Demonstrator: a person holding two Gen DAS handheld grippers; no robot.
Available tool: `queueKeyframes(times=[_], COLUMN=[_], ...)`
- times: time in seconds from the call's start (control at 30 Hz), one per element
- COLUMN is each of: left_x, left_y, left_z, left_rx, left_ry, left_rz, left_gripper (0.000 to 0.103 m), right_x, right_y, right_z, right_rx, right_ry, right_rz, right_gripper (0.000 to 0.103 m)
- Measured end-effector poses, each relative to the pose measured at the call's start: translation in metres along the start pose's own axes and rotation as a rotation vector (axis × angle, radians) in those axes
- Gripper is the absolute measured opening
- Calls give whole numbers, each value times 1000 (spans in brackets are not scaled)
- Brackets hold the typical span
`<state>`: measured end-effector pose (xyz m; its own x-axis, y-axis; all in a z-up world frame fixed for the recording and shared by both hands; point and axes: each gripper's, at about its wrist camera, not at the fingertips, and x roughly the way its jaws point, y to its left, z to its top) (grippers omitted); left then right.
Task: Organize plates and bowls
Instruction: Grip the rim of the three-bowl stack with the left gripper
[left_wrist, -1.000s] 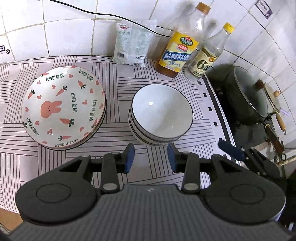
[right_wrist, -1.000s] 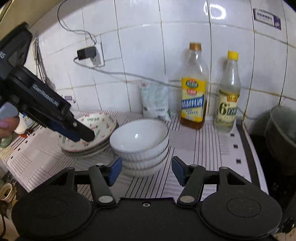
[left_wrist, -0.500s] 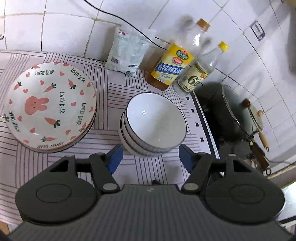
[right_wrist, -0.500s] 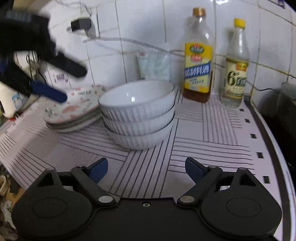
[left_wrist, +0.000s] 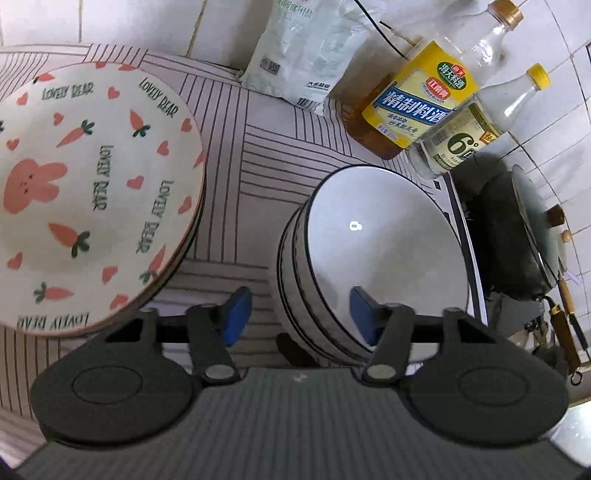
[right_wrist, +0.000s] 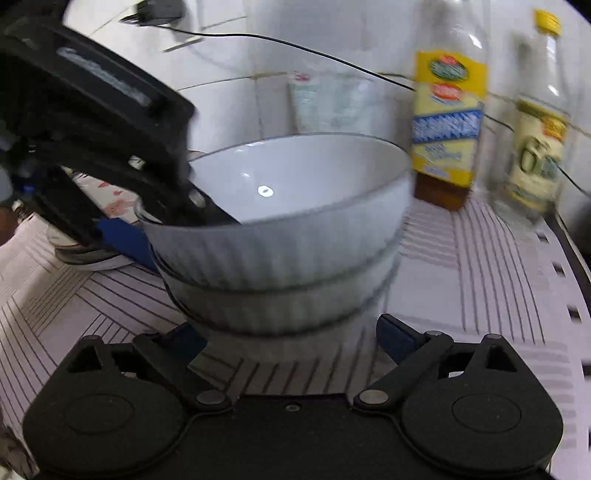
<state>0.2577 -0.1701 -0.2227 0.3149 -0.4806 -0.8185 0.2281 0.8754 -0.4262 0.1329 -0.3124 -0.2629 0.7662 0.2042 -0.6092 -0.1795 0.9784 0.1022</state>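
A stack of white ribbed bowls (left_wrist: 384, 258) with dark rims stands on the striped mat; it fills the middle of the right wrist view (right_wrist: 288, 229). A stack of rabbit-and-carrot plates (left_wrist: 88, 192) lies left of it. My left gripper (left_wrist: 301, 314) is open and straddles the near rim of the top bowl, one finger inside it and one outside. In the right wrist view it (right_wrist: 162, 225) reaches over the bowl's left rim. My right gripper (right_wrist: 291, 338) is open, low at the base of the bowl stack.
Two bottles (left_wrist: 417, 103) and a white bag (left_wrist: 306, 48) stand against the tiled wall behind the bowls. A dark lidded pot (left_wrist: 517, 236) sits on the stove to the right. The mat's edge (right_wrist: 569, 280) runs along the right.
Both grippers have moved in to the bowl stack. The left gripper has come down over the top bowl's rim. The right gripper has opened wider and dropped to the stack's base.
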Motion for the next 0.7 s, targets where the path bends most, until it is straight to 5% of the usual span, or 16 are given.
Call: queueKeyframes(times=[0.17, 0.7], left_x=[8, -12], left_y=[4, -6], left_z=[7, -9], left_rx=[2, 119], left_ry=[-24, -53], left_rz=[-29, -28], left_gripper=[41, 40], right_x=[10, -5], right_y=[1, 10], right_z=[7, 5], right_rx=[-54, -58], right_ry=[-17, -64], right_rz=[20, 2], right_gripper=[102, 101])
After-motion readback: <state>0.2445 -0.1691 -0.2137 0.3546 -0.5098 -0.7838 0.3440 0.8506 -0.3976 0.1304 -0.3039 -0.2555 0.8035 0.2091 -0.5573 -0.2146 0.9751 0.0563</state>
